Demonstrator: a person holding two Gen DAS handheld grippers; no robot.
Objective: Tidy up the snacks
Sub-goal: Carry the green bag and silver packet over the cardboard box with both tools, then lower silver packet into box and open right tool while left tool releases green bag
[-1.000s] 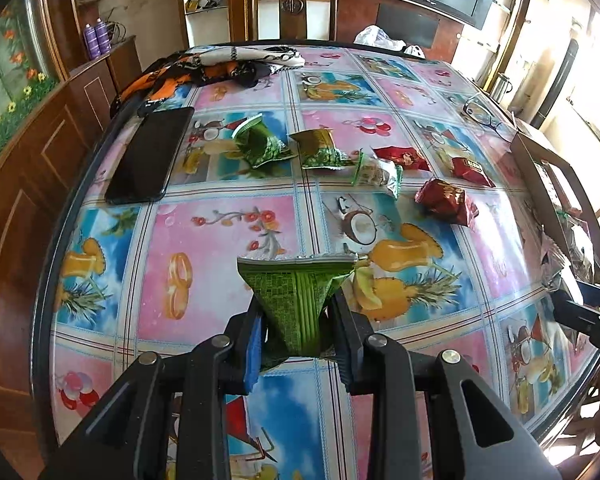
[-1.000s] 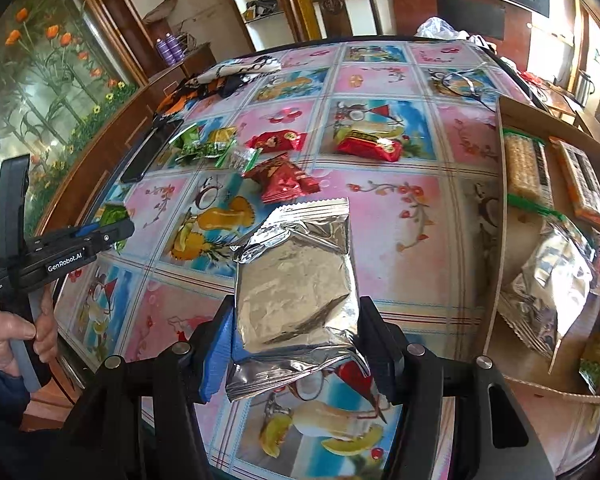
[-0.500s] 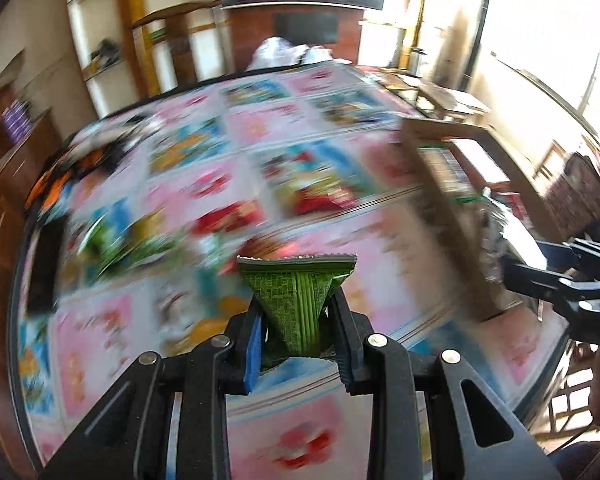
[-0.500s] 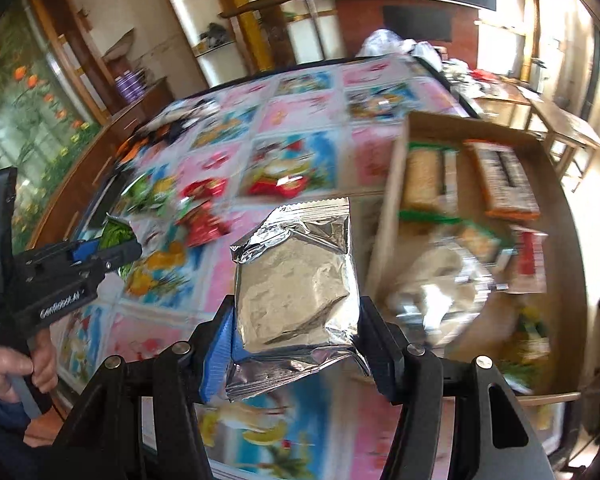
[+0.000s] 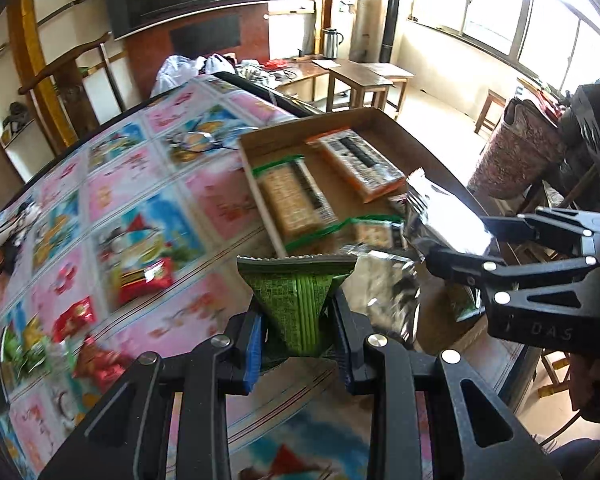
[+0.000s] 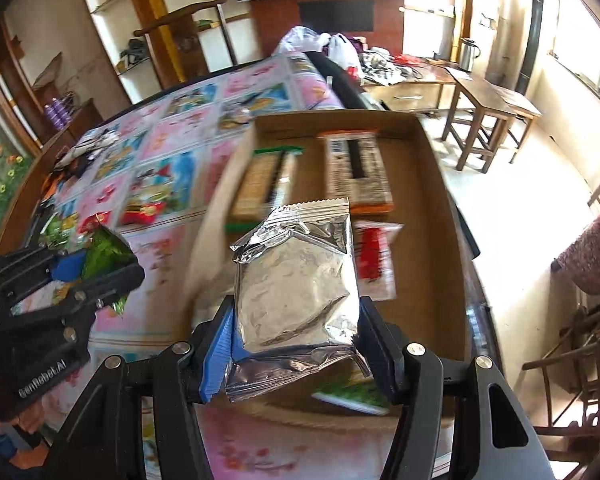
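Note:
My left gripper point(image 5: 298, 314) is shut on a green snack packet point(image 5: 298, 292), held over the table's edge just short of the cardboard box point(image 5: 340, 122). My right gripper point(image 6: 296, 308) is shut on a silver foil packet point(image 6: 296, 276) and hangs above the box point(image 6: 436, 216). In the left wrist view the right gripper point(image 5: 456, 238) and its foil packet point(image 5: 440, 208) sit over the box's near right part. The right wrist view shows the left gripper point(image 6: 96, 264) at the left, beside the box wall.
The box holds a green-trimmed cracker pack point(image 5: 292, 200), an orange pack point(image 5: 356, 164) and another foil bag point(image 5: 384, 284). Red packets point(image 5: 144, 280) and green ones lie on the colourful tablecloth point(image 5: 140, 176). Wooden tables and stools point(image 6: 488, 120) stand beyond the table.
Both grippers have swung right, from over the middle of the table to the cardboard box, each still holding its packet. The view has rolled as they moved.

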